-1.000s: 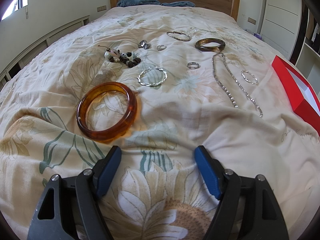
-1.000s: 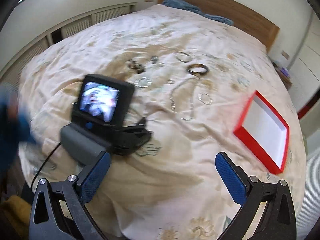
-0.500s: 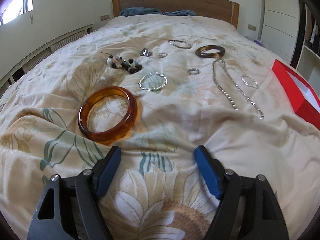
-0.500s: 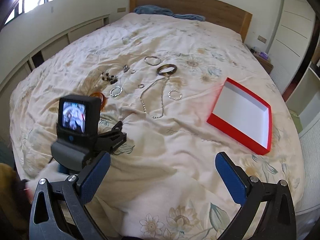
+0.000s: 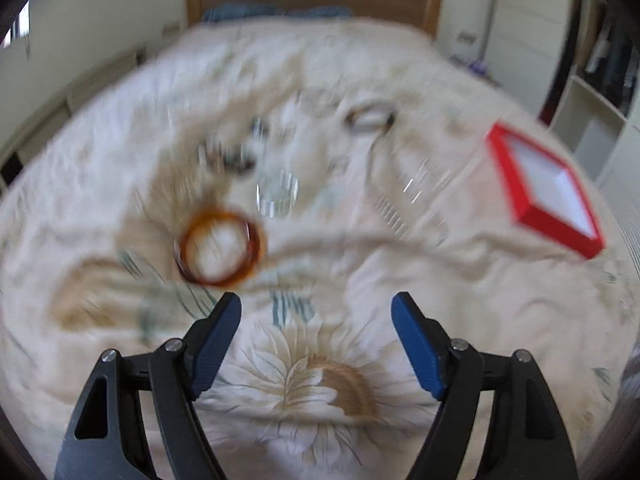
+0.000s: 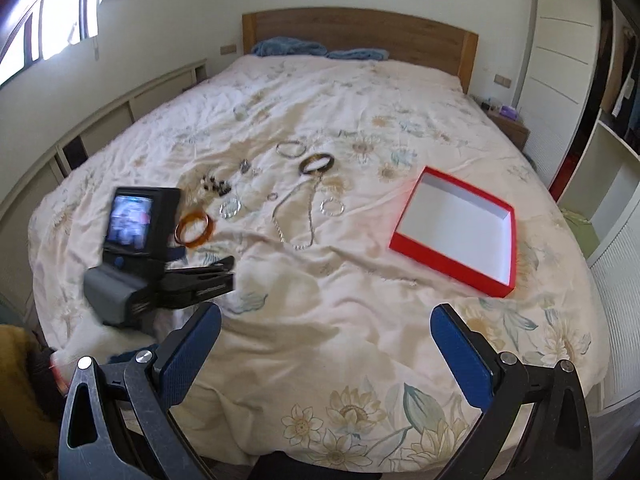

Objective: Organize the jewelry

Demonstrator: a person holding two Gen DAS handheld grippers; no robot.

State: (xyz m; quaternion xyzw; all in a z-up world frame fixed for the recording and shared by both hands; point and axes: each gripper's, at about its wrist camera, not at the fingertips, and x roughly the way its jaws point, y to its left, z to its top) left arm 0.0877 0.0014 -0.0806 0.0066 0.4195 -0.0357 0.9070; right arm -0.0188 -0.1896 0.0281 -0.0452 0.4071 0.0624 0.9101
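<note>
Jewelry lies spread on a floral bedspread. An amber bangle [image 5: 219,247] [image 6: 195,229] lies ahead and left of my open, empty left gripper [image 5: 316,312]. A silver chain necklace [image 6: 298,216], a dark bangle [image 6: 317,163], a silver bracelet [image 6: 229,209], a beaded piece [image 6: 216,186] and small rings lie beyond. An empty red box [image 6: 456,229] [image 5: 548,188] with a white inside sits to the right. My right gripper [image 6: 326,332] is open and empty, high above the bed's near end. The left wrist view is blurred.
The left gripper's body with its lit screen [image 6: 132,220] shows at the left of the right wrist view. A wooden headboard [image 6: 360,36] and blue pillows [image 6: 288,48] are at the far end. White shelves [image 6: 608,168] stand at the right.
My left gripper has risen and pulled back, so the jewelry looks smaller and the red box is in full view. My right gripper has swung to face the bed squarely.
</note>
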